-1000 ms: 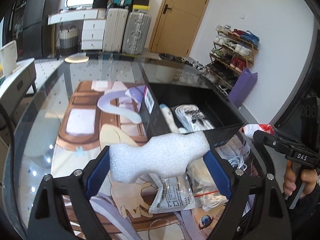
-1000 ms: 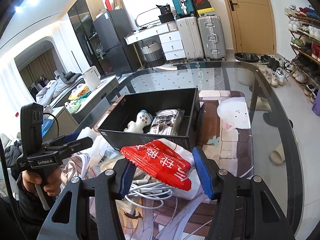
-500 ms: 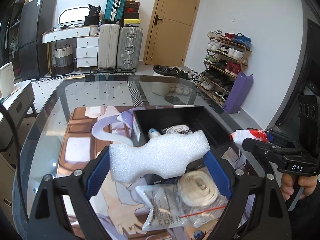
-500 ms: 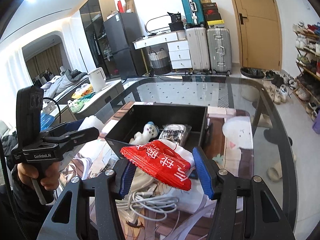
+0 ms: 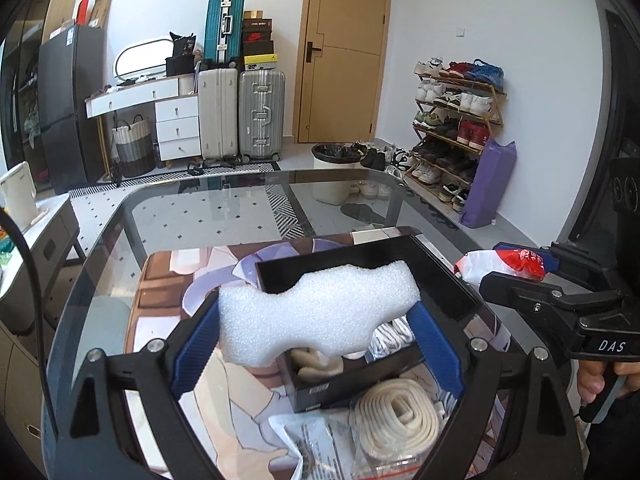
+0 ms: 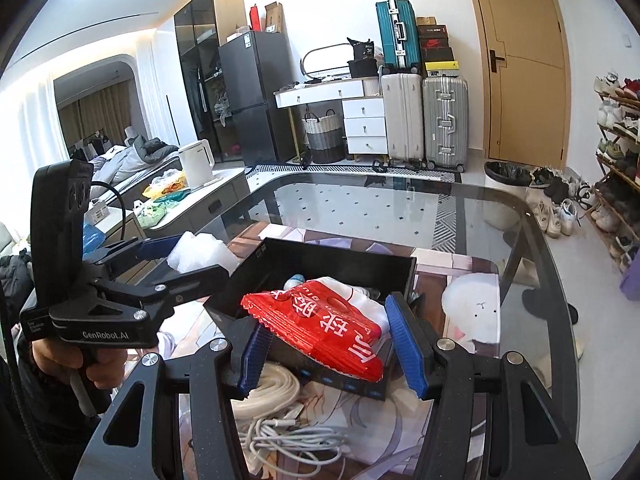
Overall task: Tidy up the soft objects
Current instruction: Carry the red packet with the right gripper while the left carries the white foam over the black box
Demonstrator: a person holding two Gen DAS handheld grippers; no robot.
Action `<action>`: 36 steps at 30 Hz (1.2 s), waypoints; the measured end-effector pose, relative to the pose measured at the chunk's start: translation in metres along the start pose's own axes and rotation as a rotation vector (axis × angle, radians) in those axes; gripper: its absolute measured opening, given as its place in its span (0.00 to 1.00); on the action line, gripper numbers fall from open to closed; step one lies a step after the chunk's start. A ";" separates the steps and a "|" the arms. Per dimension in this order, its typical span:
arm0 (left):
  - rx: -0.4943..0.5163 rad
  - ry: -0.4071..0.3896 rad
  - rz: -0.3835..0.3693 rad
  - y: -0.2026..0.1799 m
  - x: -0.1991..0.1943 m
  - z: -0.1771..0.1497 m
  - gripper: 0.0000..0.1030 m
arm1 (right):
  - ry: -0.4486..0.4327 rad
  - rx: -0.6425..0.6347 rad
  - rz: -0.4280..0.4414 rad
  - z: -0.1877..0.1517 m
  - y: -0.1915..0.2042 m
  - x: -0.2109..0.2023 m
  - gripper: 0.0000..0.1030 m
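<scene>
My left gripper (image 5: 316, 340) is shut on a white foam piece (image 5: 316, 312) and holds it above the near-left part of the black box (image 5: 444, 280). My right gripper (image 6: 328, 344) is shut on a red and white plastic bag (image 6: 320, 324), held over the near edge of the black box (image 6: 360, 260). A white plush toy and a packaged white item lie in the box, mostly hidden. The left gripper with the foam piece (image 6: 200, 252) shows at the left of the right wrist view; the right gripper with the bag (image 5: 504, 264) shows at the right of the left wrist view.
A coiled white strap in a clear bag (image 5: 396, 416) and a printed packet (image 5: 320, 448) lie in front of the box. White cables (image 6: 280, 436) lie on the illustrated mat (image 5: 160, 280) on the glass table (image 6: 400, 200). A white plush (image 6: 476, 308) lies right of the box.
Both grippers have risen and moved forward over the box, each still holding its object. The box now sits lower and nearer in both views.
</scene>
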State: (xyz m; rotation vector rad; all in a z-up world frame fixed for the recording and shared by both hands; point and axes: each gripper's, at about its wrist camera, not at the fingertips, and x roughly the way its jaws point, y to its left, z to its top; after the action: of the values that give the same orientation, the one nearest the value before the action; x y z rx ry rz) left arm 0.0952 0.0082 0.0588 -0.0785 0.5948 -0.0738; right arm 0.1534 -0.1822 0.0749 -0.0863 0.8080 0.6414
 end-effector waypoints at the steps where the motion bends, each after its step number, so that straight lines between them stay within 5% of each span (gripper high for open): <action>1: 0.004 0.001 0.003 -0.001 0.002 0.000 0.88 | -0.001 0.000 0.000 0.000 0.000 0.000 0.55; 36: 0.082 0.073 0.017 -0.015 0.068 0.007 0.88 | 0.028 0.059 0.018 0.015 -0.040 0.073 0.55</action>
State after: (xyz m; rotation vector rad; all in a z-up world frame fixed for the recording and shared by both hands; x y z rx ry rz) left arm 0.1544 -0.0124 0.0279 0.0086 0.6645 -0.0844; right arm 0.2232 -0.1734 0.0282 -0.0338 0.8550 0.6341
